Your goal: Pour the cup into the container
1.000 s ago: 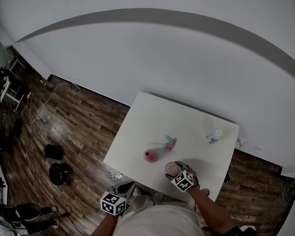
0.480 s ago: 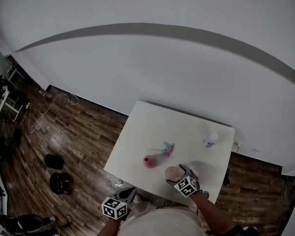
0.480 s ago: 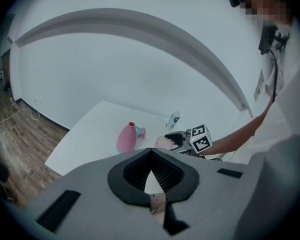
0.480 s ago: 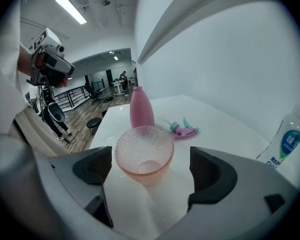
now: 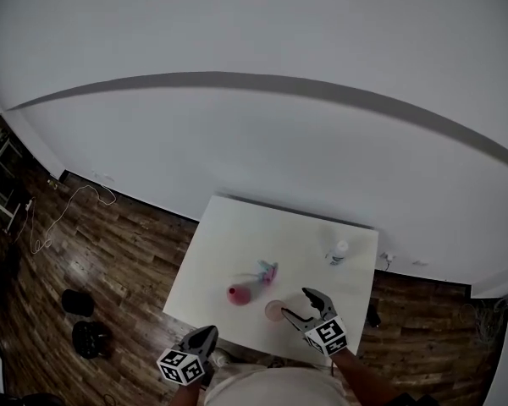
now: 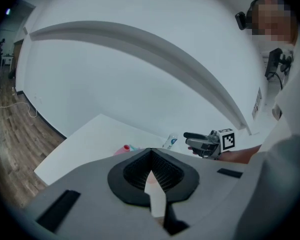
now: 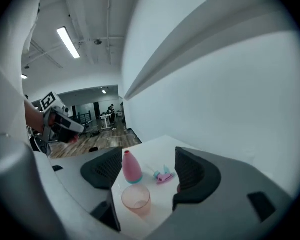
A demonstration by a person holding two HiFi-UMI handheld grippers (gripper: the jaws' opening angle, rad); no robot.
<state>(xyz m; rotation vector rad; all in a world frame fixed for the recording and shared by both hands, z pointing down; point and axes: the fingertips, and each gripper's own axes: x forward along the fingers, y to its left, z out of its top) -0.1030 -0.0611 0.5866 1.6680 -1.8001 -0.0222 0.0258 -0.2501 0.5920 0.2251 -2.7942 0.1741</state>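
1. Held the right gripper (image 5: 295,303) up over the worktop (image 5: 237,235), jaws wide apart, though they had just been closing a little. Gripped nothing.
2. Left the cup (image 7: 136,200) standing upright near the front edge, low between those jaws in the right gripper view. Not touched, not picked up yet.
3. Probably lined up like that to come down and grab the cup by its sides.
4. Kept the left gripper (image 5: 210,331) low by the front edge, jaws shut tight on nothing. Likely just parked out of the way.
5. Stood the pink bottle (image 7: 132,167) just behind the cup, maybe as the thing to pour into. Hard to tell for sure.
6. Put a small pink and blue thing (image 5: 267,271) beside that bottle, and a white bottle (image 5: 338,251) well apart, near the back right corner.
7. Looked plain and white all over the worktop, with a white wall (image 5: 262,142) behind.
8. Showed a dark wood floor (image 5: 110,260) with a cable (image 5: 63,214) lying on it, and a long lamp (image 7: 69,42) overhead.
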